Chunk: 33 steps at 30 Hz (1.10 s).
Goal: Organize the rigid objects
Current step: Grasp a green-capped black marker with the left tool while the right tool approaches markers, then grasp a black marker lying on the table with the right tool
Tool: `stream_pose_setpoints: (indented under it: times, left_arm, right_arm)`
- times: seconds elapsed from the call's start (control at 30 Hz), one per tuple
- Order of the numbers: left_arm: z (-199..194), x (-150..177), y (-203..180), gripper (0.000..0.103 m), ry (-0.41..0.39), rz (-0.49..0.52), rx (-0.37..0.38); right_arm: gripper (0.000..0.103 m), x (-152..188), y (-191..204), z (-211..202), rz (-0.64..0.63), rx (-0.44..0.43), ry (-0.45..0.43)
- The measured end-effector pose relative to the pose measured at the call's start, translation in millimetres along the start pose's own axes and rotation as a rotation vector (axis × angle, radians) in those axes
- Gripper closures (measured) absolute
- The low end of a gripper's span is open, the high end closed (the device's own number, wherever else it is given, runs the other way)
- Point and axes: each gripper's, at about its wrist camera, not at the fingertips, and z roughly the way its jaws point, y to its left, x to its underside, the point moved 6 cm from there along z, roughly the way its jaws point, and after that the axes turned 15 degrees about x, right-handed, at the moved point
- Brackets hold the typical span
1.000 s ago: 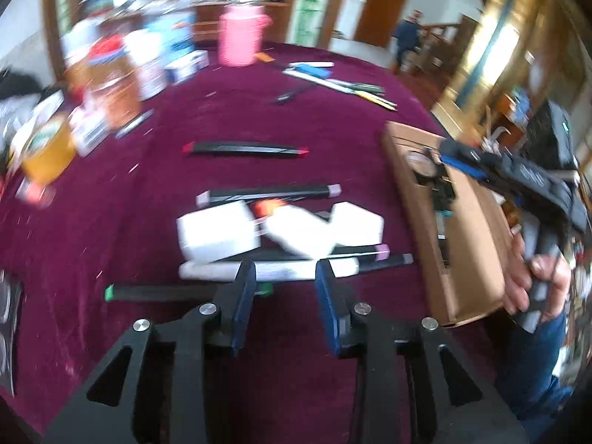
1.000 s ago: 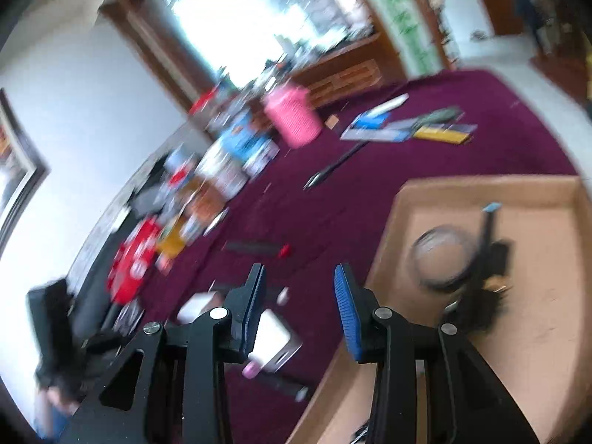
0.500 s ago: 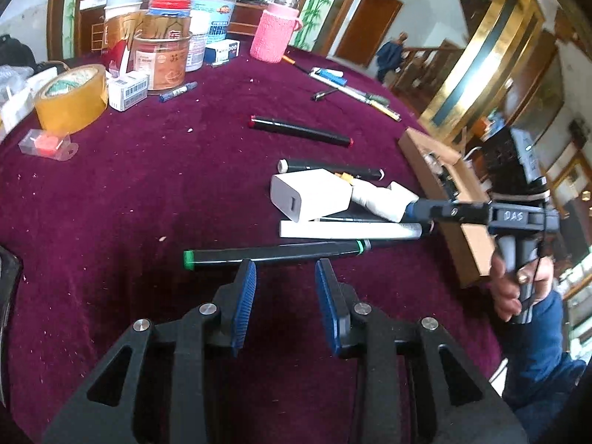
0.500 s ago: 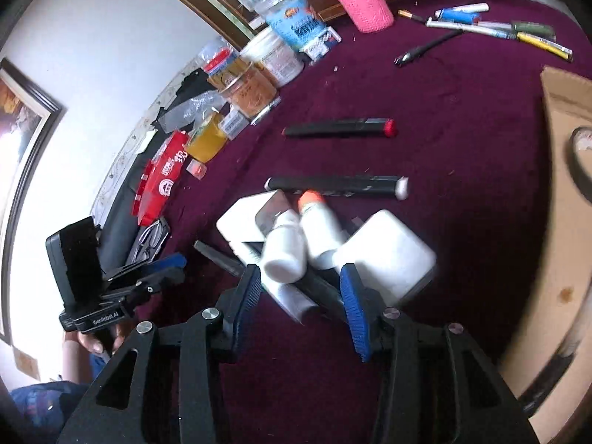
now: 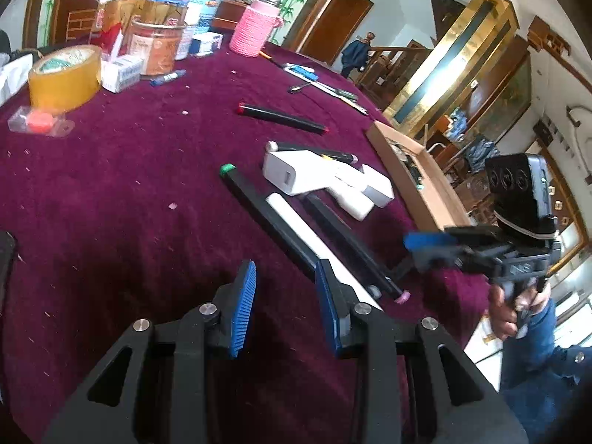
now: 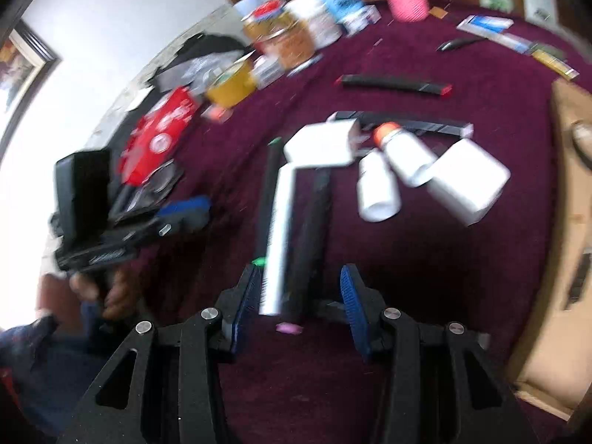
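Several markers lie side by side on the maroon cloth: a black one with a green cap (image 5: 266,218) (image 6: 267,199), a white one (image 5: 314,240) (image 6: 280,236), and a black one with a pink tip (image 5: 351,248) (image 6: 309,244). Beyond them lie a white charger block (image 5: 296,172) (image 6: 323,146), two white bottles (image 6: 377,188) and a white box (image 6: 468,181). My left gripper (image 5: 286,303) is open, its right finger beside the green-capped marker. My right gripper (image 6: 301,307) is open, its jaws either side of the near ends of the white and pink-tipped markers.
A cardboard tray (image 5: 425,181) (image 6: 566,244) lies at the right. A red-capped black marker (image 5: 283,118) (image 6: 396,84) lies farther back. Yellow tape roll (image 5: 64,76), jars, small boxes and a pink cup (image 5: 255,31) crowd the far left. More pens (image 5: 325,87) lie at the far edge.
Both grippers have swung round and come closer to the row of markers. The right gripper has moved from the white box to the markers' near ends. Nothing has been gripped.
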Motion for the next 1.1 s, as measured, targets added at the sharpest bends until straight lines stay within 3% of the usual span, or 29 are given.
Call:
stream_pose_setpoints:
  times: [0.1,0.3,0.53,0.67,0.83,1.1]
  left_arm:
    - [7,-1,-1,0.072,-0.009,-0.058,-0.012]
    - [31,-18,2,0.072,-0.017,-0.2,-0.064]
    - [54,-22,15,0.073,-0.002,-0.275,-0.25]
    - [61,-23,19,0.083,0.007,-0.223,-0.342]
    - [49,-5,12,0.089,0.081,-0.129,-0.392]
    - [31,16,9,0.09,0.083,-0.092,-0.382]
  right_arm:
    - [0.062,2,-8,-9,0.052,0.026,-0.035]
    - [0.062,27,-19,-37,0.114,-0.018,-0.105]
    - [0.062,57,-31,-56,0.131,-0.093,-0.159]
    - [0.062,65,-39,-63,0.113,-0.087,-0.181]
    - [0.061,59,-39,-62,0.029,-0.054,-0.172]
    - [0.058,30,-35,-23,-0.201,0.02,-0.051]
